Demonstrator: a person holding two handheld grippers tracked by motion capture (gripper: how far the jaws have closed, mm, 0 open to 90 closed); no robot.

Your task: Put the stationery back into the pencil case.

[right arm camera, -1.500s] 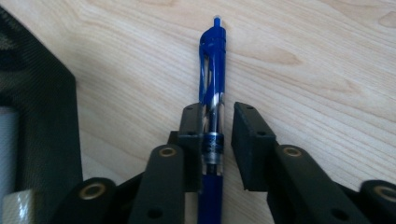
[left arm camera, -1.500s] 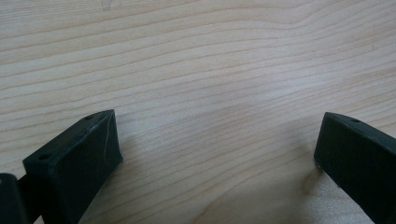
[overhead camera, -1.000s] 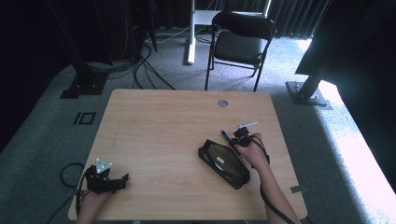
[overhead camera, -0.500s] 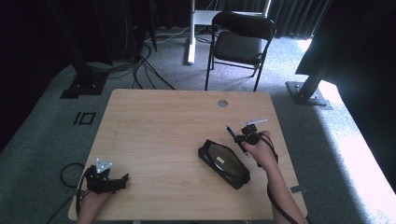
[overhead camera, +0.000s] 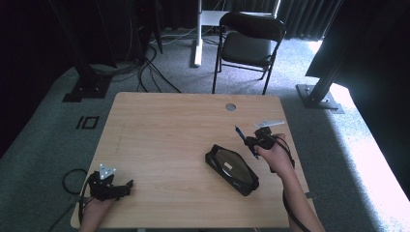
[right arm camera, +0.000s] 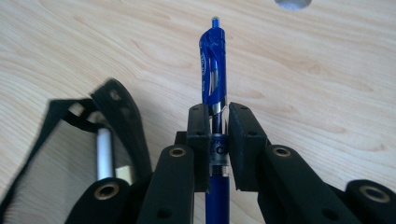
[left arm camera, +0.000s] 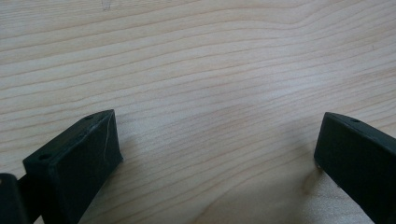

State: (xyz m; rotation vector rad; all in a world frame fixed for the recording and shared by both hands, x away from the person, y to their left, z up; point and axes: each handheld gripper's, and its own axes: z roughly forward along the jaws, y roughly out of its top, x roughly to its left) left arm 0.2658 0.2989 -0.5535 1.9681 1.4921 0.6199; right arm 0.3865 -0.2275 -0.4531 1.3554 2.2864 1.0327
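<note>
My right gripper (right arm camera: 217,140) is shut on a blue pen (right arm camera: 213,70), which sticks out past the jaws with its clicker end forward. In the high view the right gripper (overhead camera: 255,141) holds the blue pen (overhead camera: 240,133) above the table, just right of a black pencil case (overhead camera: 231,168) that lies open on the wood. The case (right arm camera: 74,154) is at the left of the right gripper view, with a white item (right arm camera: 103,154) inside. My left gripper (overhead camera: 123,187) rests at the table's front left corner. Its jaws are wide apart over bare wood, left pad (left arm camera: 77,158) and right pad (left arm camera: 359,154).
A wooden table (overhead camera: 164,130) has a round cable hole (overhead camera: 230,107) near its far edge. A black folding chair (overhead camera: 249,41) stands beyond the table. Metal stand bases (overhead camera: 319,94) and cables lie on the grey carpet around it.
My right gripper has lifted the blue pen up and to the right, away from the pencil case. The left gripper has stayed in place.
</note>
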